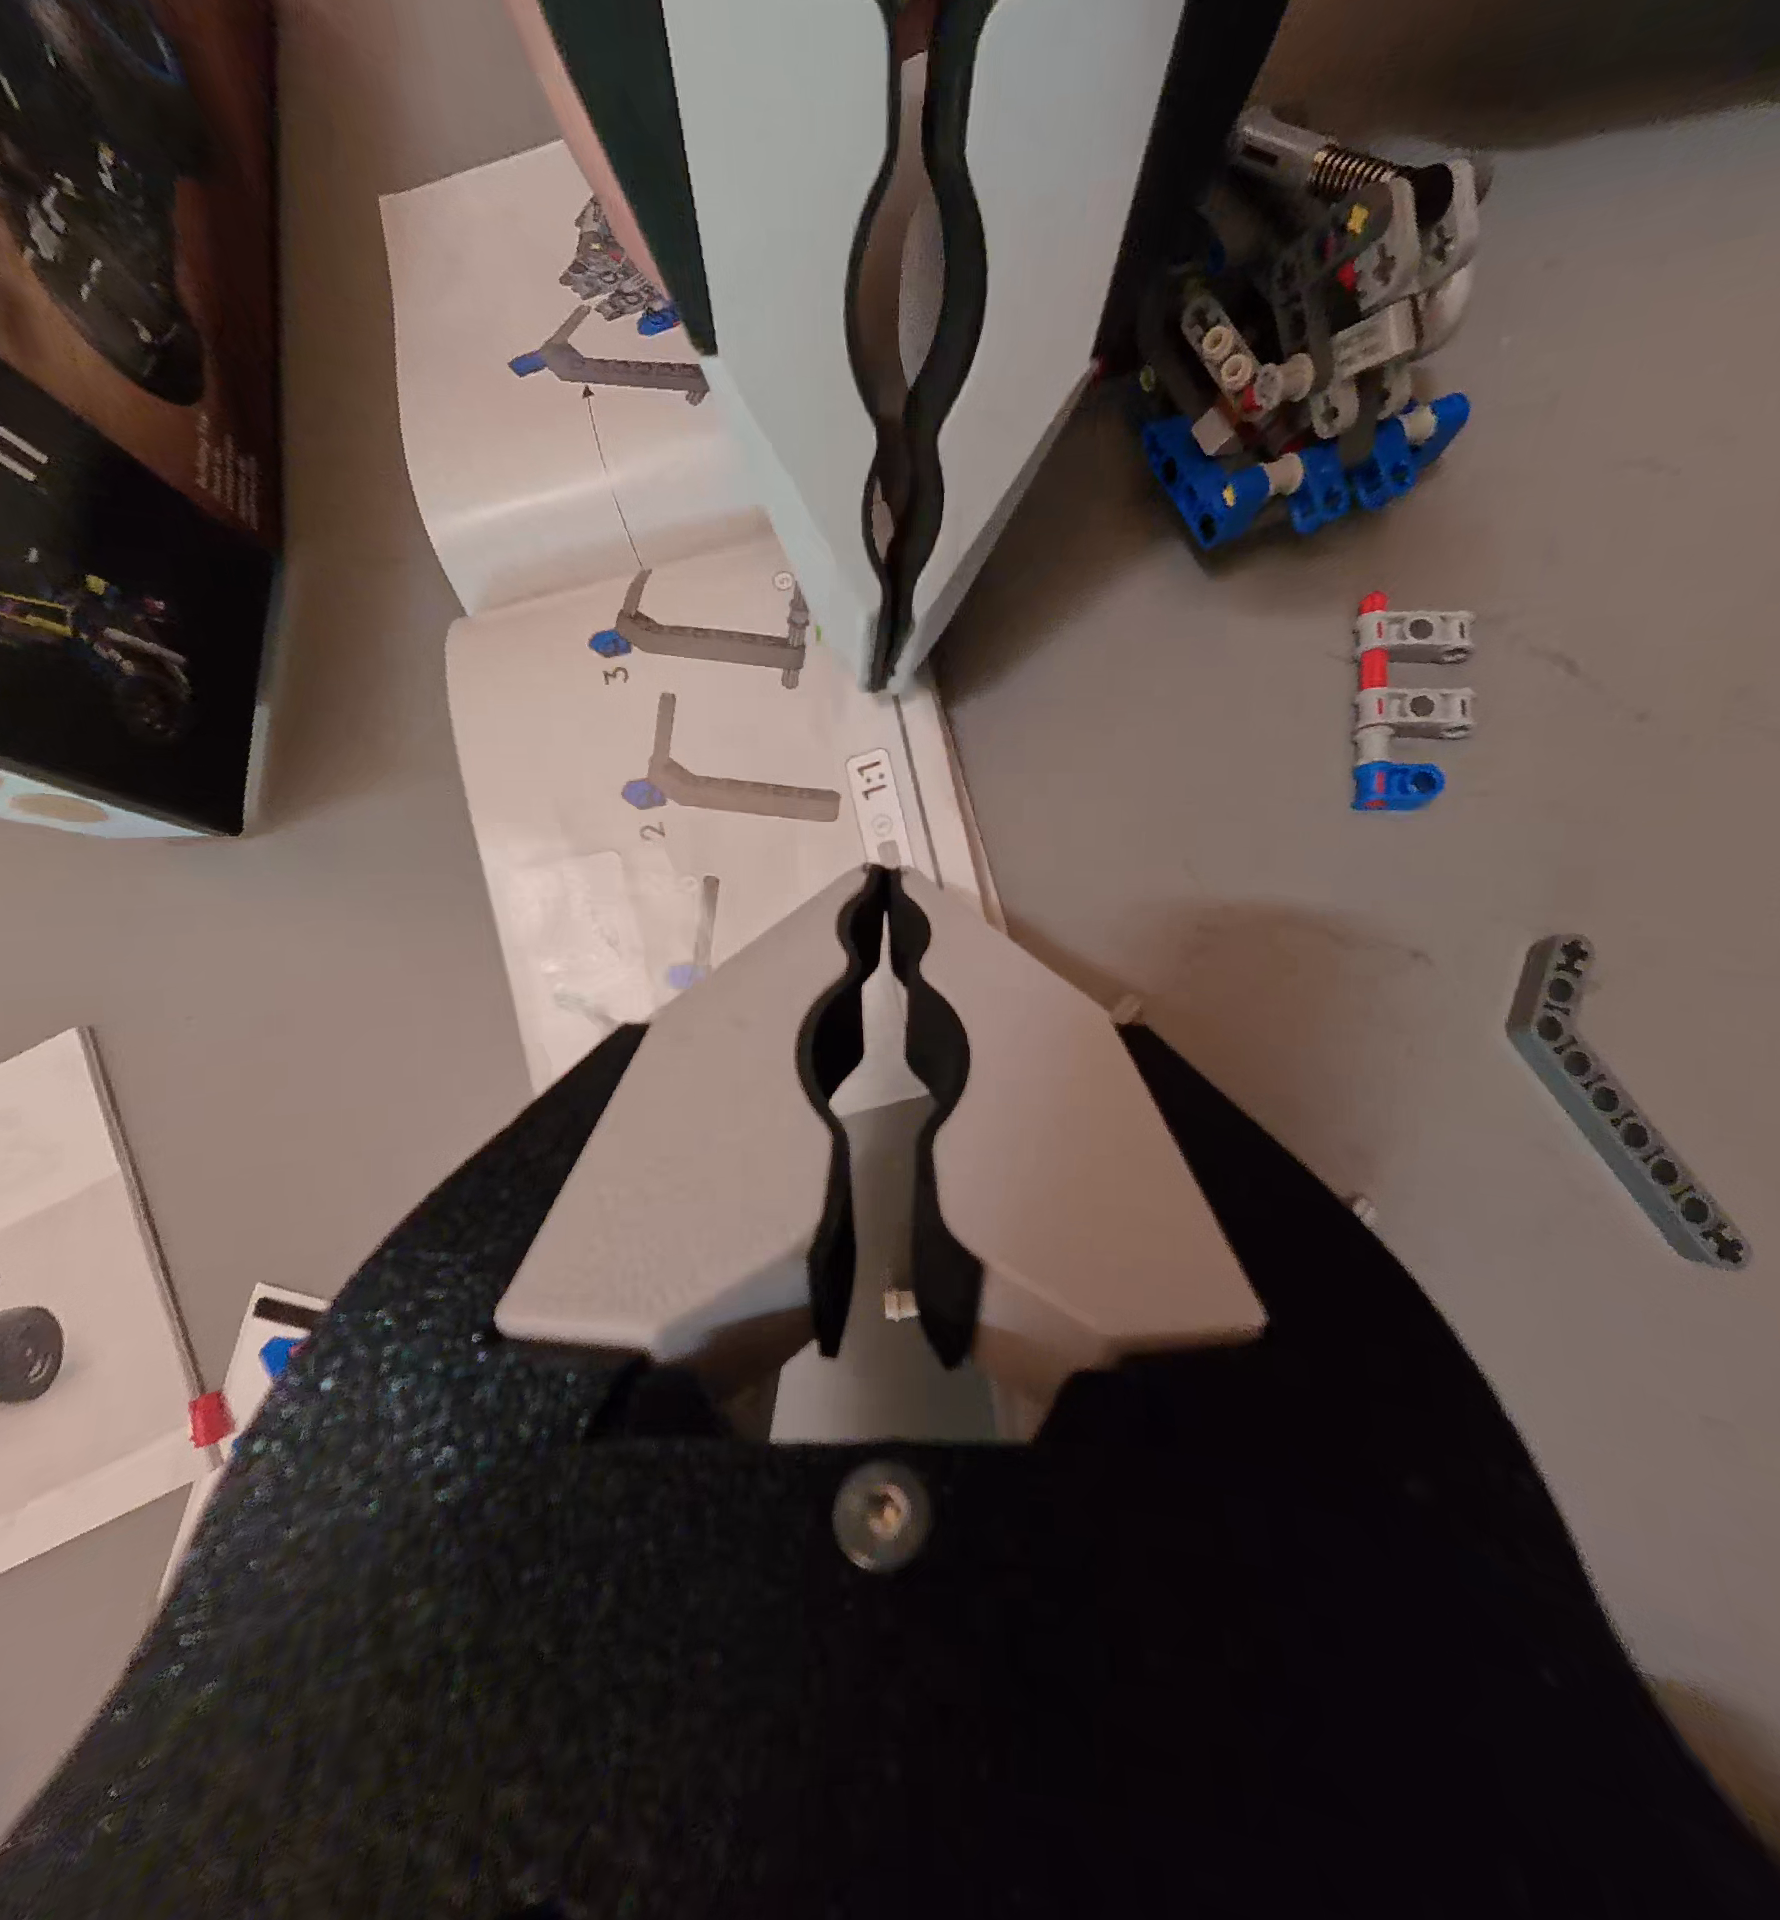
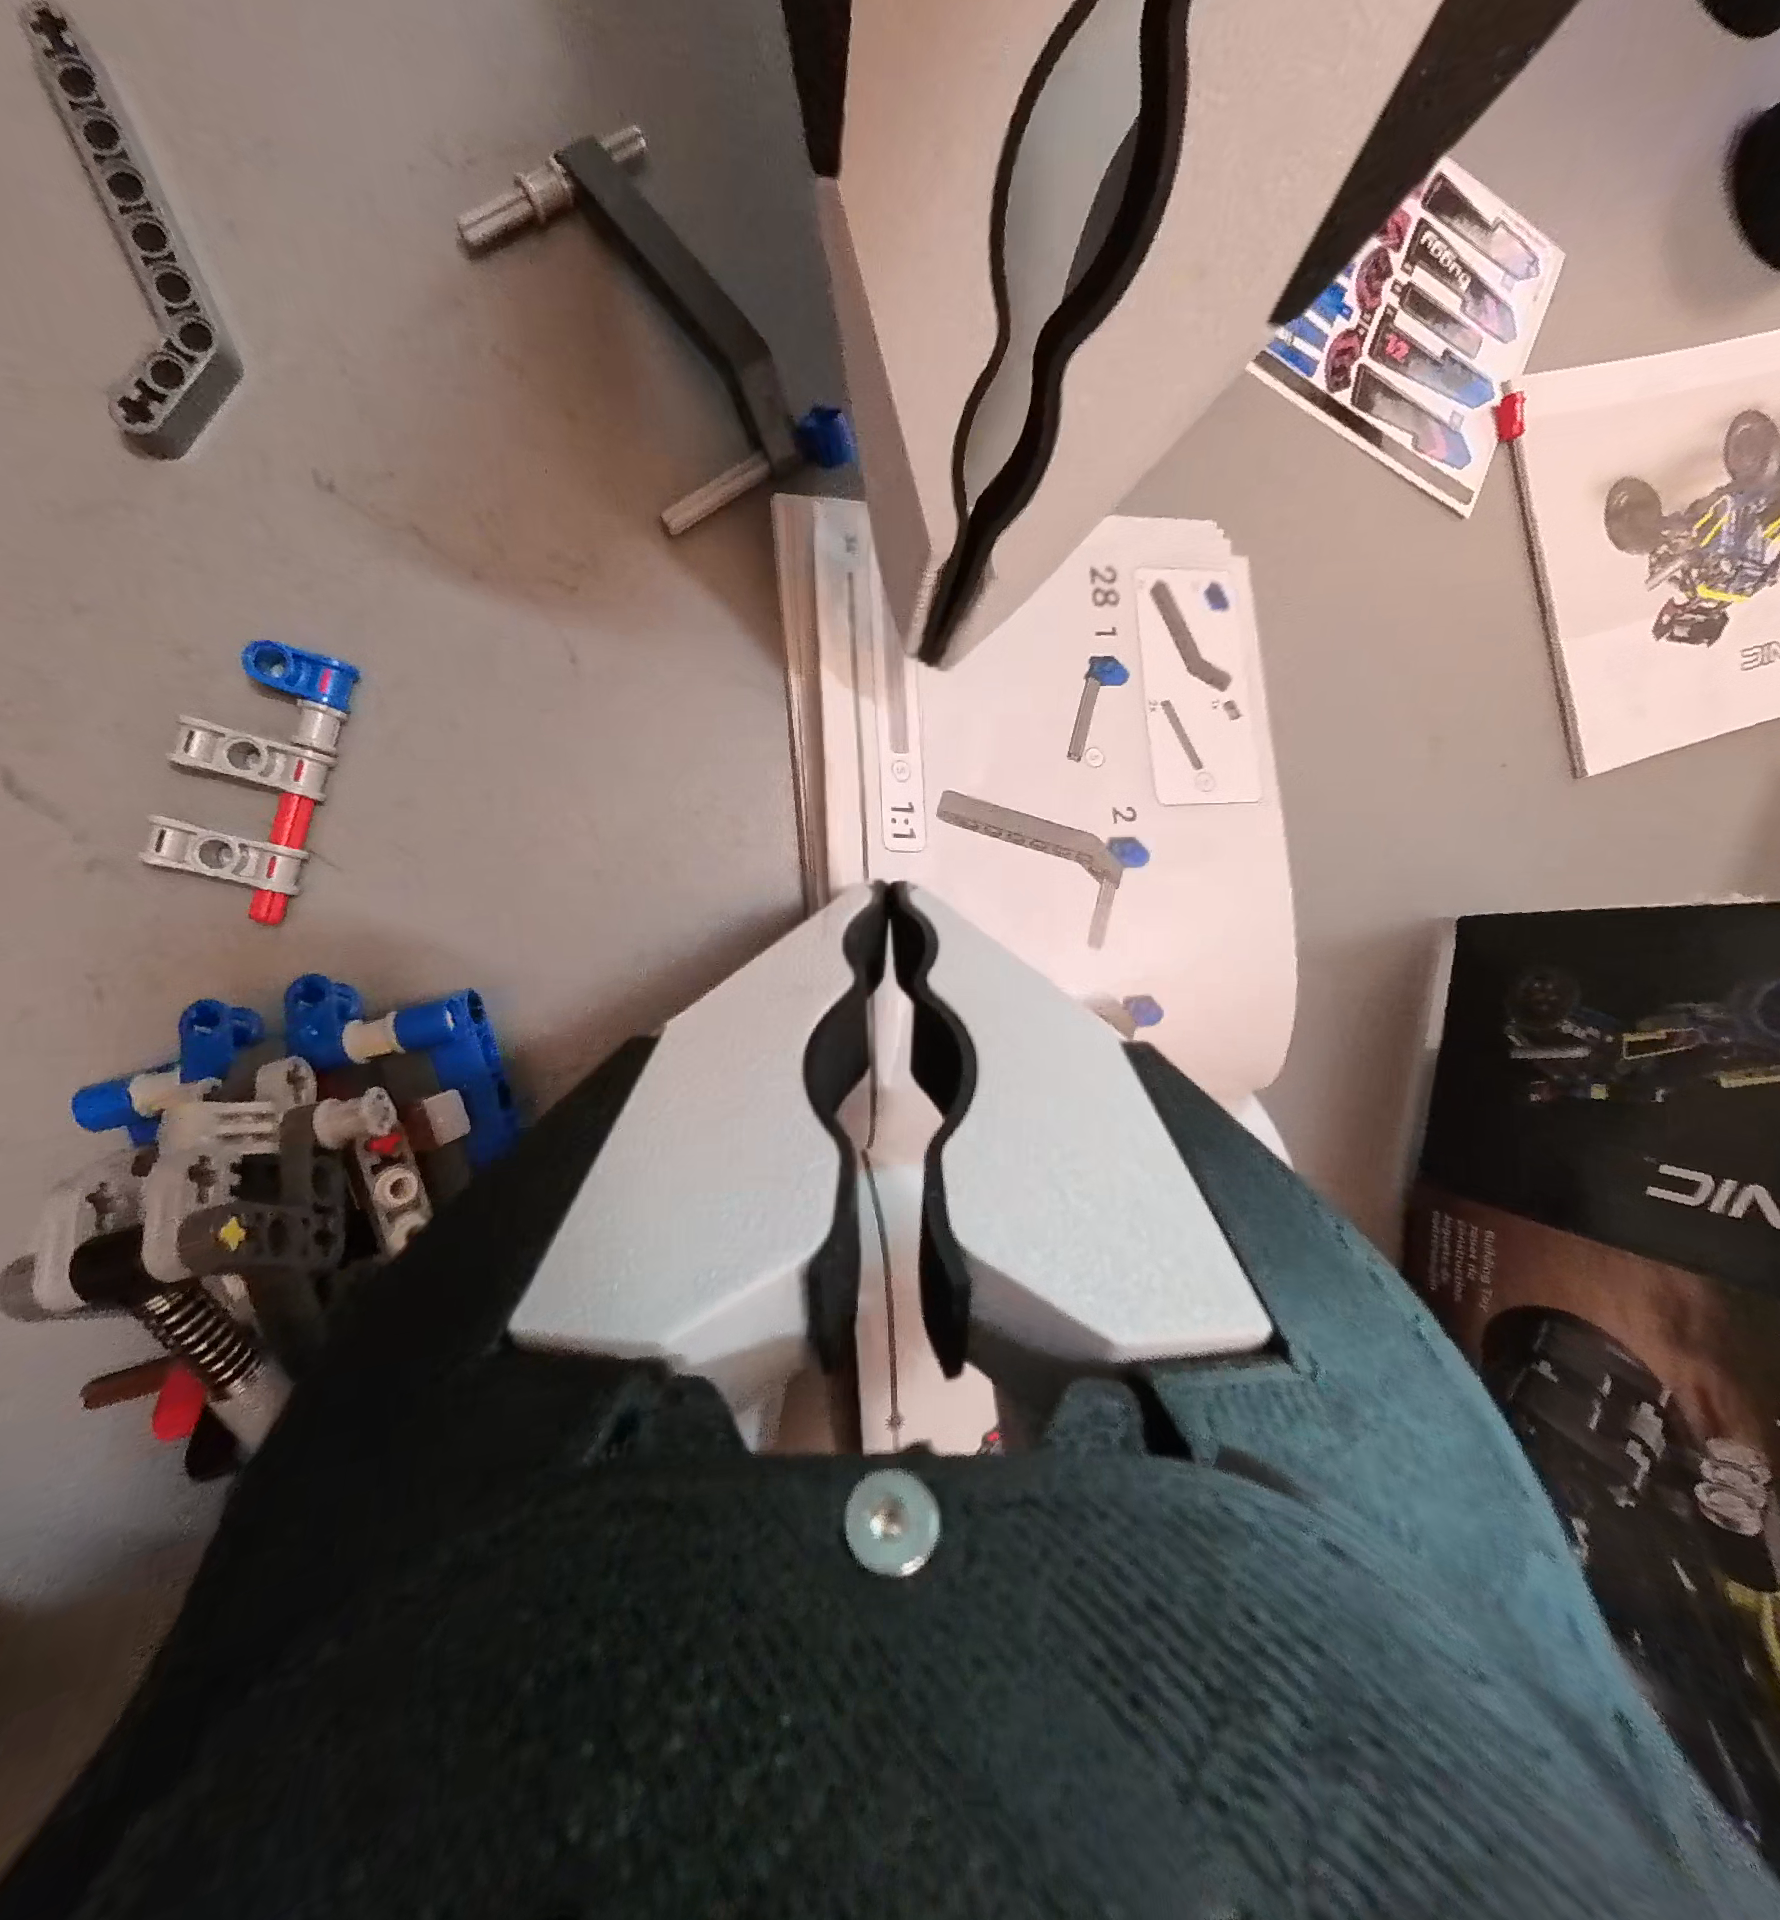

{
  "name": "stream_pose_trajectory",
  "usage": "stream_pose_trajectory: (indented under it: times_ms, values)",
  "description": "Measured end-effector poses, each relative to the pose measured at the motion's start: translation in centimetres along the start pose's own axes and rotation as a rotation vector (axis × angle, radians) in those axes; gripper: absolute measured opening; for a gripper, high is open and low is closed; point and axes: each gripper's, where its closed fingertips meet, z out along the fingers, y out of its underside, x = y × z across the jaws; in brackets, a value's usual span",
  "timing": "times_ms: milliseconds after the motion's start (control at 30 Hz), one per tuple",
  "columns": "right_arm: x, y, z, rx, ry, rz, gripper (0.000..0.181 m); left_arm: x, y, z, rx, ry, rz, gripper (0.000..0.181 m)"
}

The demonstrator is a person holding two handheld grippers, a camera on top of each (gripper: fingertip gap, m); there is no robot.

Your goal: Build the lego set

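The lego set lies spread on a grey table. In the left wrist view, the left gripper has its jaws pressed together with nothing in them, low over the open instruction booklet. I think both grippers are pressing the pages flat, so go gently and do not tear them. I count one half-built model, one small red and blue axle piece, one bent grey beam and one box.

In the right wrist view, the right gripper is closed too and holds nothing. Here I count one dark arm with pins, one sticker sheet and one second booklet.
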Motion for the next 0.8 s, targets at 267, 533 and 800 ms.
stream_pose_trajectory:
  times_ms: [267,533,800]
  values:
    - [-0.6,0.8,0.1,-0.044,-0.03,0.013,0.032,-0.2,1.1,-0.4,-0.036,-0.029,-0.012,0.014]
    - [-0.2,1.4,0.7,-0.11,-0.024,0.009,0.0,0.6,1.7,-0.2,-0.093,-0.001,0.006,0.024]
    - [0.1,-0.7,-0.5,0.082,-0.052,0.161,0.0,0.1,1.4,-0.5,-0.097,-0.042,0.037,0.003]
